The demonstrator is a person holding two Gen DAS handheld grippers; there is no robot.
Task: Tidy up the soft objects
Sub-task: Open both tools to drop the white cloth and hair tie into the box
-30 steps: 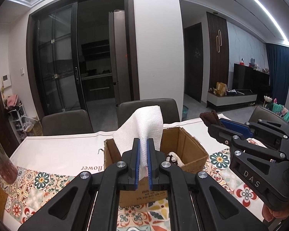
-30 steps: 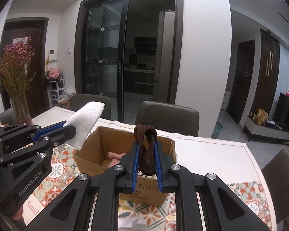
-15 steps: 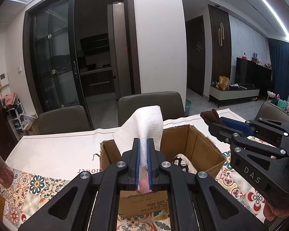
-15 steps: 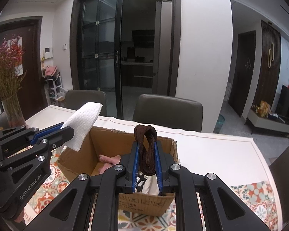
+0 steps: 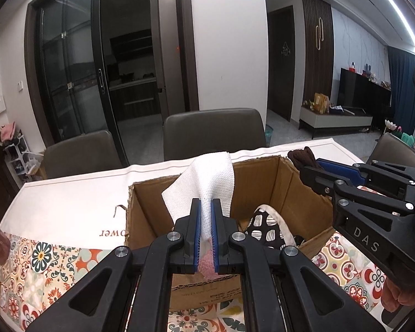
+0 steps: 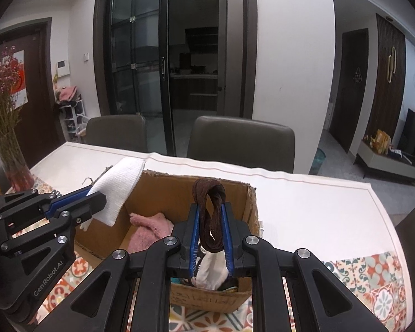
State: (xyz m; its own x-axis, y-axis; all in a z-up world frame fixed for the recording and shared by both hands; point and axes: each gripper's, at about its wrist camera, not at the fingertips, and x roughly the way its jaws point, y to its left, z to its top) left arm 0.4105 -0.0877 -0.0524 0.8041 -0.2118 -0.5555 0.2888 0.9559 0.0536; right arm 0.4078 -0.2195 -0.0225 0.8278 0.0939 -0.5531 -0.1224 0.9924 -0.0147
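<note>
My left gripper (image 5: 205, 207) is shut on a white waffle cloth (image 5: 207, 182) and holds it over the open cardboard box (image 5: 287, 177). The cloth also shows in the right wrist view (image 6: 119, 191). My right gripper (image 6: 209, 213) is shut on a dark brown fabric loop (image 6: 211, 207) over the same box (image 6: 166, 191); the loop shows in the left wrist view (image 5: 301, 157). Inside the box lie a pink towel (image 6: 149, 228), a black-and-white patterned piece (image 5: 265, 228) and a white item (image 6: 211, 269).
The box stands on a table with a white cloth (image 6: 304, 202) and a patterned tile runner (image 5: 41, 260). A vase of dried pink flowers (image 6: 5, 127) stands at the left. Two grey chairs (image 6: 240, 141) stand behind the table.
Both grippers have moved forward and down toward the box with their cloths; more of the box's inside shows now.
</note>
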